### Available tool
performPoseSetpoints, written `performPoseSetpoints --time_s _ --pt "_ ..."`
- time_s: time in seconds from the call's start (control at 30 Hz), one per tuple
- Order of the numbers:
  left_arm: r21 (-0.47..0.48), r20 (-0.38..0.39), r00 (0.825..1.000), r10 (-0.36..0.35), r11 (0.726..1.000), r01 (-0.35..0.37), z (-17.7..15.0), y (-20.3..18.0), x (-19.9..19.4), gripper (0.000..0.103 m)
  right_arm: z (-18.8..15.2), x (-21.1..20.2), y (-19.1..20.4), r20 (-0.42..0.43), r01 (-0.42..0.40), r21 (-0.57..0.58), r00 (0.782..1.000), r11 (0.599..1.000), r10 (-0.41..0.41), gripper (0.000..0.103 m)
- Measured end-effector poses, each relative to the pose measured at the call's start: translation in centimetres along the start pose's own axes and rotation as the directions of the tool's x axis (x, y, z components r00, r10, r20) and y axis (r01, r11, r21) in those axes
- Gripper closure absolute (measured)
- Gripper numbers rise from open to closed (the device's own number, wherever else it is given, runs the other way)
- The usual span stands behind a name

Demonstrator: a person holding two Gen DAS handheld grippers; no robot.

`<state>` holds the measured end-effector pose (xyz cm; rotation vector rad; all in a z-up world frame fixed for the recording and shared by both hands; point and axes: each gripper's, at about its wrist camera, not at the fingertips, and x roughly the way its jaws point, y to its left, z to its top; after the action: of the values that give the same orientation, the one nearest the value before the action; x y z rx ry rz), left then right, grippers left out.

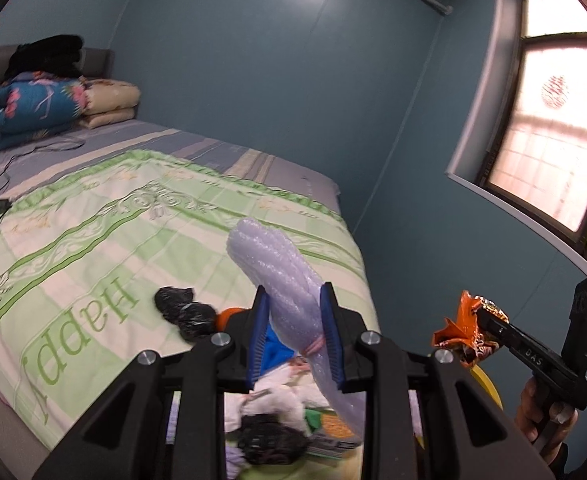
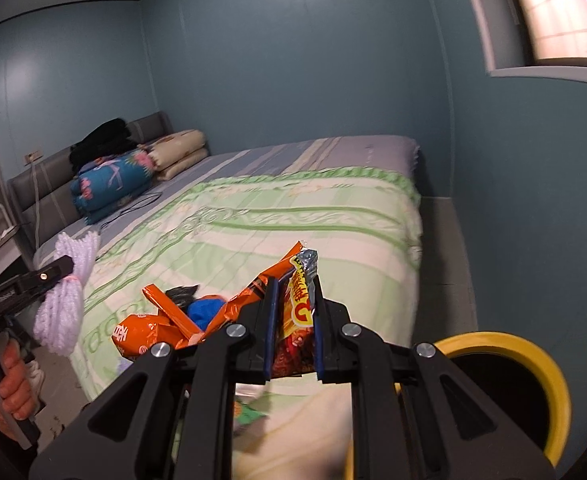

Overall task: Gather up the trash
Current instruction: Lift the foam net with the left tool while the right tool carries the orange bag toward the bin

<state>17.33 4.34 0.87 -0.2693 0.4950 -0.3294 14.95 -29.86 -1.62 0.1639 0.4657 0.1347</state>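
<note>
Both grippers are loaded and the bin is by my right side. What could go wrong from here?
1. The orange snack wrapper is pinched in the right gripper with much of it sticking out loose; it might slip before reaching the yellow-rimmed bin.
2. The lavender bubble-wrap bundle in the left gripper is long and floppy, so it may catch on the bin's rim.
3. More trash lies on the bed: a black bag and another orange wrapper could be missed.

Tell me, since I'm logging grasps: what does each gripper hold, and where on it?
Left gripper pinches the lilac foam roll near its tied middle; right gripper clamps the orange snack wrapper across its middle.
</note>
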Motion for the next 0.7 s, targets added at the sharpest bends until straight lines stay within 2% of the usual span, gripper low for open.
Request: performPoseSetpoints --time_s 0.2,0.4,0.57,0.7 --pt "0.066 -0.049 0.996 -0.08 0.994 0.083 -0.2 -5.2 1.5 0.078 -0.3 -2.8 -3.7 0.037 0.094 0.019 0.995 0.995 -0.095 0.089" --pt "0.123 -0.094 0.984 -0.153 0.979 0.164 -0.9 -9.9 3.4 0.078 -0.5 -5.4 -7.5 0.068 0.193 0.049 0.978 0.98 -0.196 0.089" --pt "0.156 -0.128 0.97 -0.207 0.962 0.226 -1.7 -13.5 5.5 0.078 -0.5 -6.8 -10.1 0.087 0.267 0.072 0.958 0.961 -0.273 0.089" --pt "0.141 -0.168 0.954 -0.248 0.952 0.272 -2.6 -15.4 7.6 0.078 -0.8 -7.4 -11.4 0.108 0.349 0.069 0.929 0.934 -0.355 0.089"
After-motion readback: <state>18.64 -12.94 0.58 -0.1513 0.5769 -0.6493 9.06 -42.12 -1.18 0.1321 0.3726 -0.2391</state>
